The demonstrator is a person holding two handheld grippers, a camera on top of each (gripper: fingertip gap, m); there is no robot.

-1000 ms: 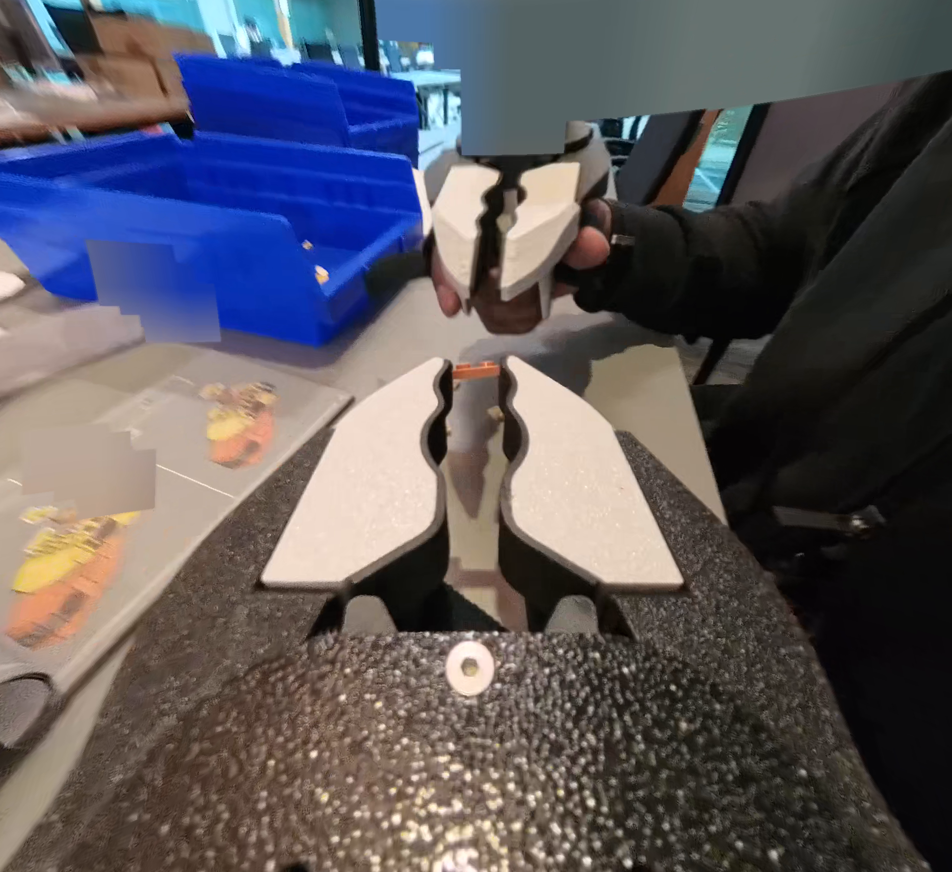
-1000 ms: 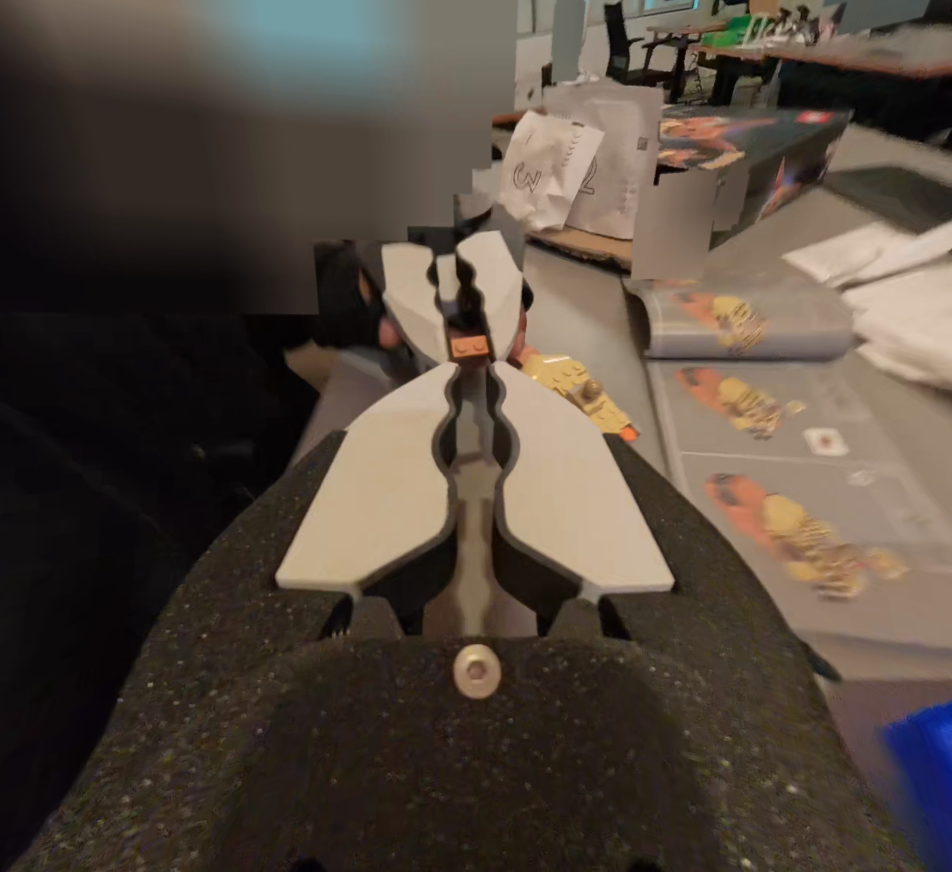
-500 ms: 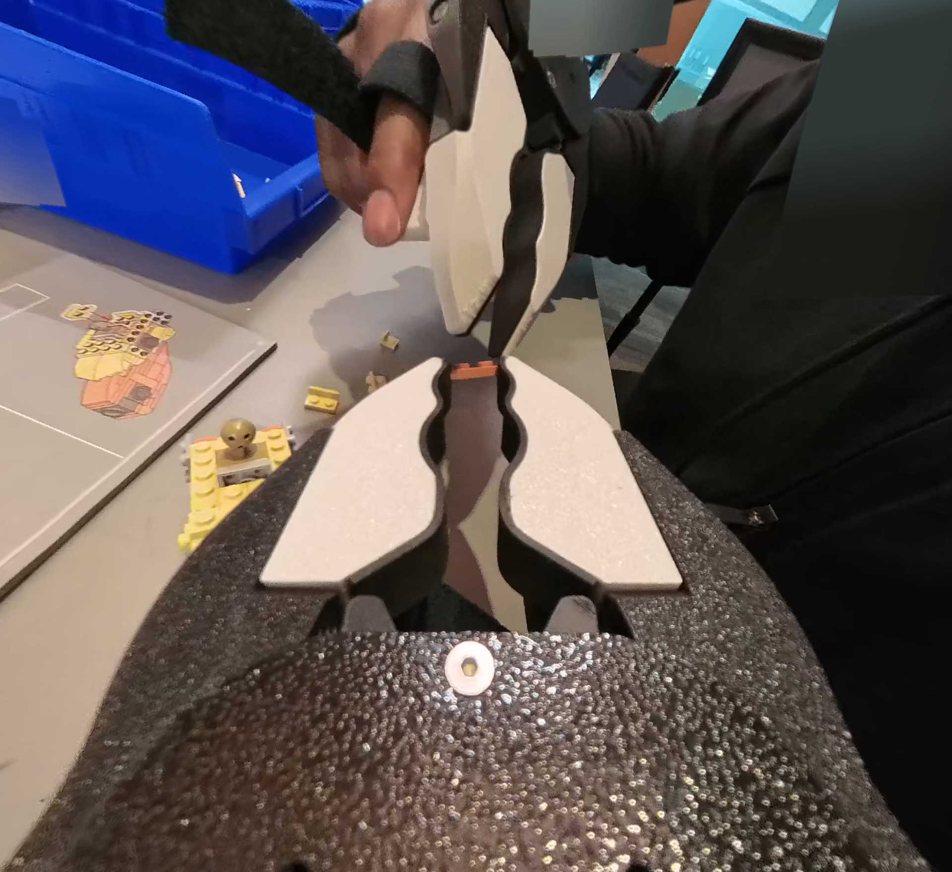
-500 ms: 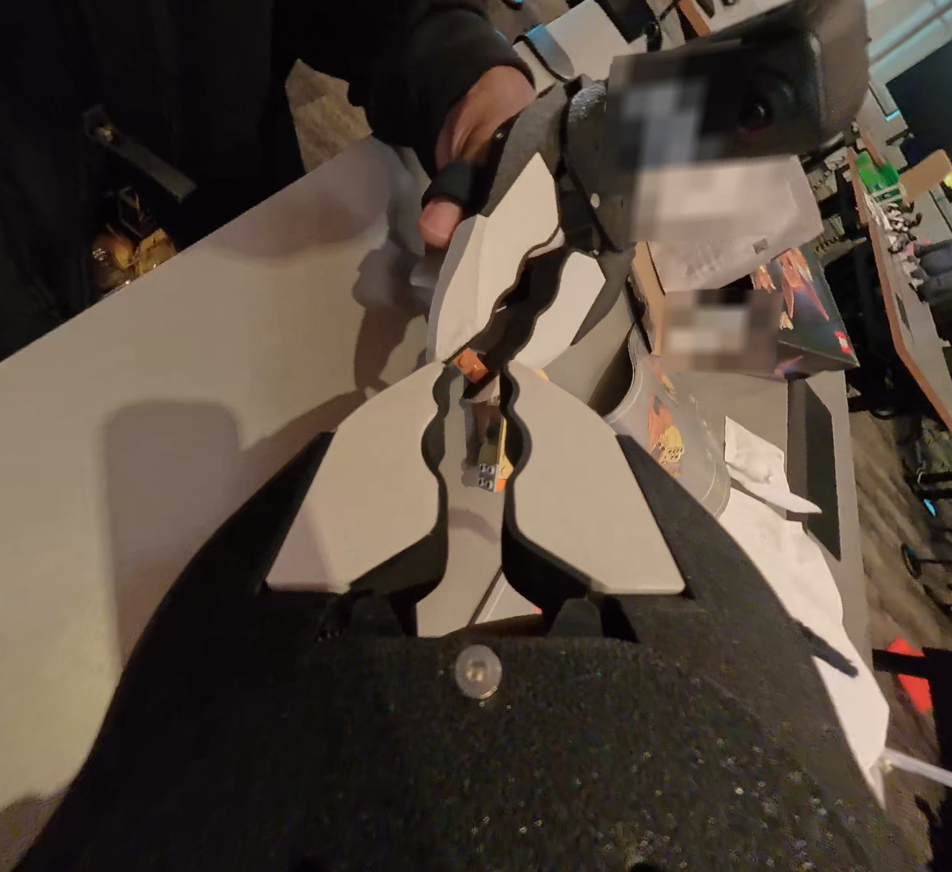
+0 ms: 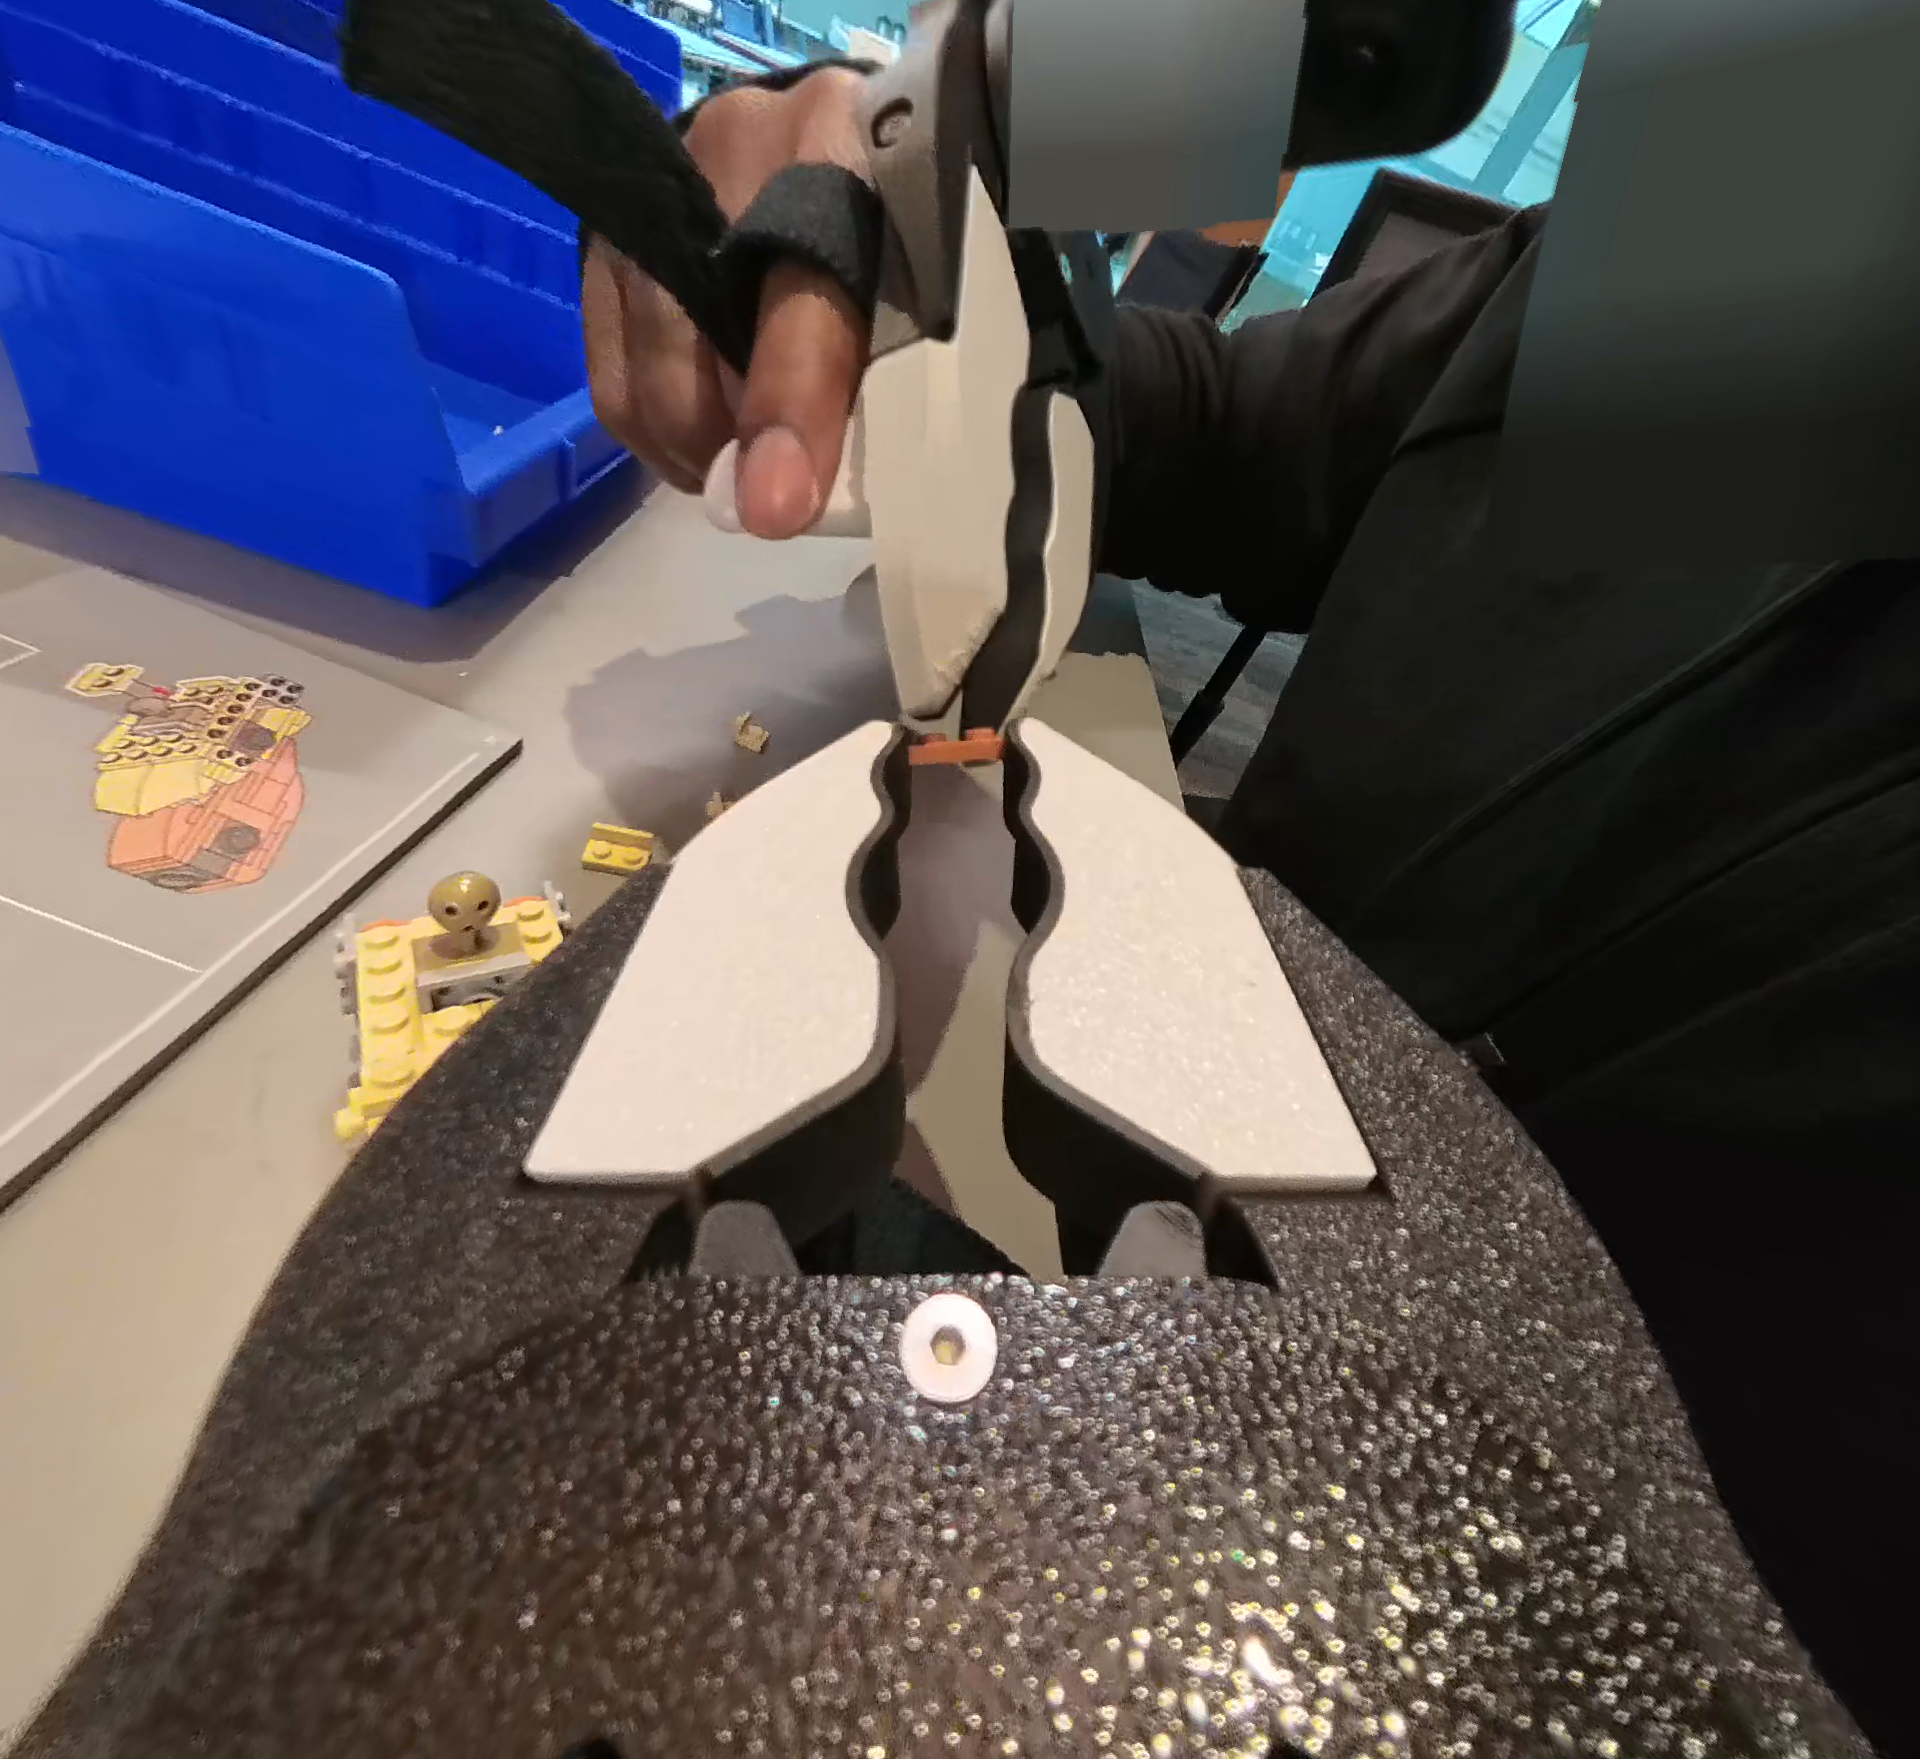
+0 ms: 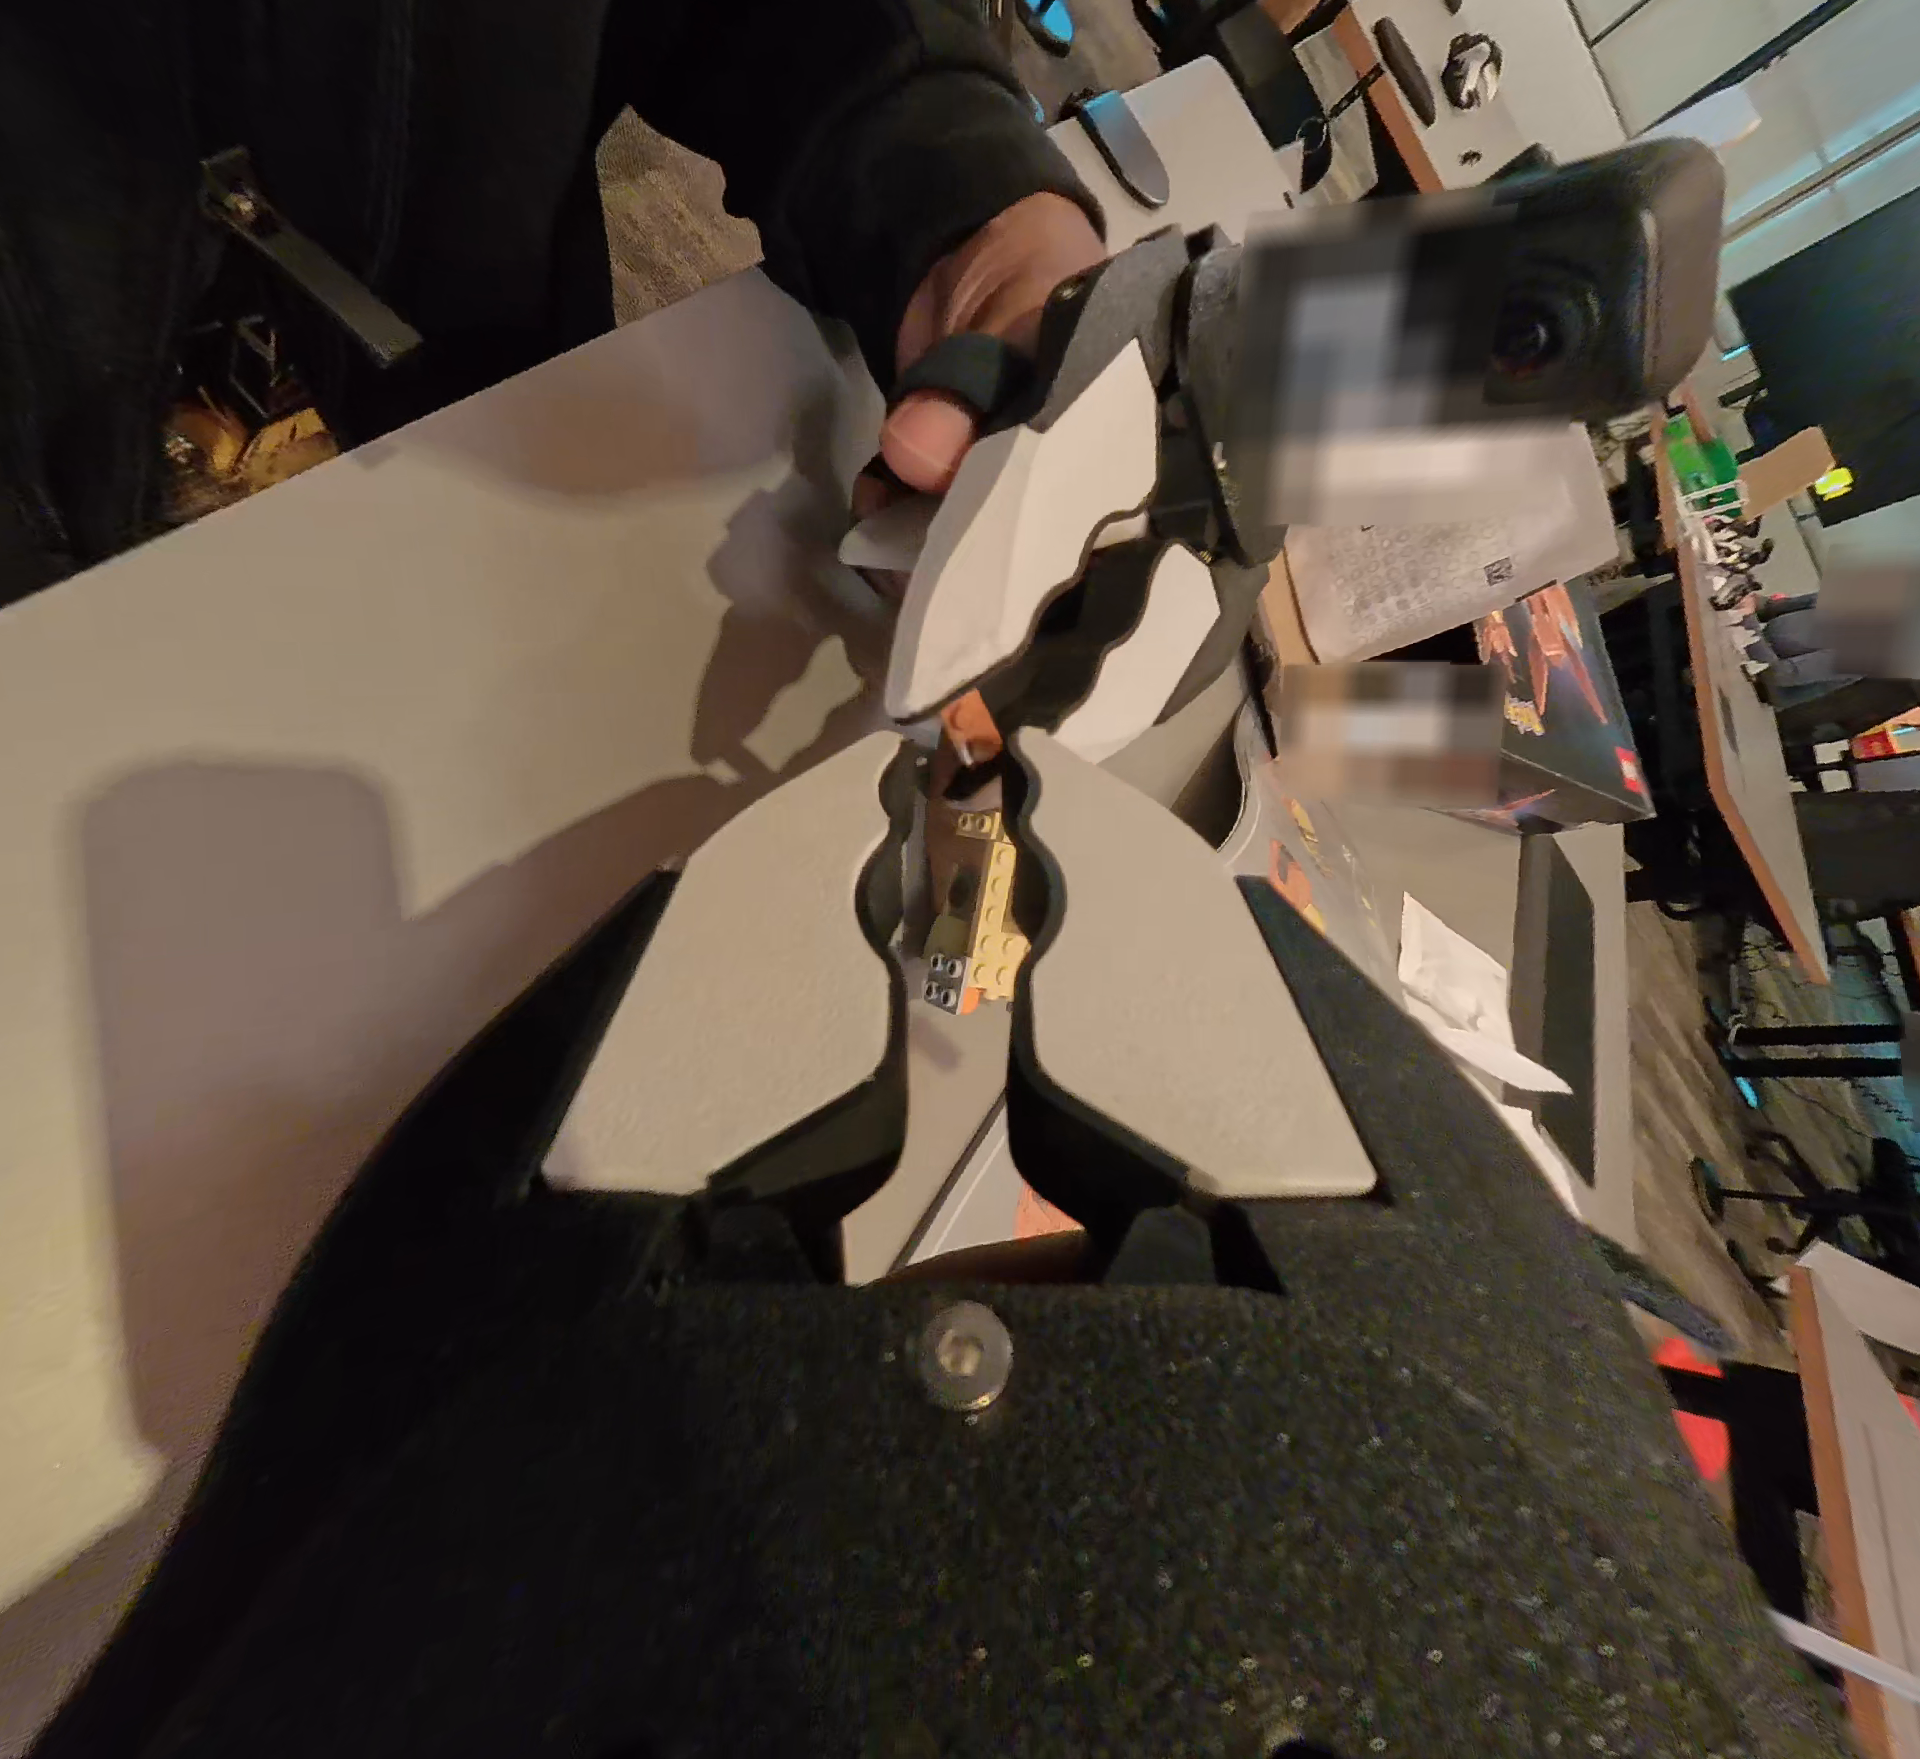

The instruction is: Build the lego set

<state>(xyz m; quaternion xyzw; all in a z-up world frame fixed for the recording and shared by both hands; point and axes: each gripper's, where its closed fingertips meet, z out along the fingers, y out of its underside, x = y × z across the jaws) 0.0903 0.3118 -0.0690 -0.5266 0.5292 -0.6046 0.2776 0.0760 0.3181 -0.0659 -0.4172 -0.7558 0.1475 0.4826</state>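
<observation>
Orange plastic, a small flat plate (image 5: 956,750), sits pinched across the very tips of the left gripper (image 5: 954,753), its fingers closed on the plate's two ends with only a thin edge caught. The right gripper (image 5: 977,670) comes down from above, tips just touching or almost touching the plate; in its own wrist view its fingers (image 6: 790,961) stand slightly apart, and I cannot tell whether they actually bear on the piece. Seen from the right gripper, the orange plate (image 6: 971,722) shows tilted in the other gripper's tips.

Below and left of the left gripper, on the grey bench (image 5: 135,1346), rests the yellow partial build (image 5: 436,982) with its olive round-headed piece (image 5: 464,899), well apart from the plate. A few loose small pieces (image 5: 618,845) lie just beyond it, and the open instruction booklet (image 5: 156,826) lies farther left, with blue bins (image 5: 260,307) behind.

The main risk is the hold: so little of the plate is gripped that a push from the right gripper could likely twist it and pop it free. It would probably drop to the bench near its edge, beside the person's dark sleeve (image 5: 1247,442), and could bounce off to the floor. An off-centre handover may also leave it skewed for seating on the build.
</observation>
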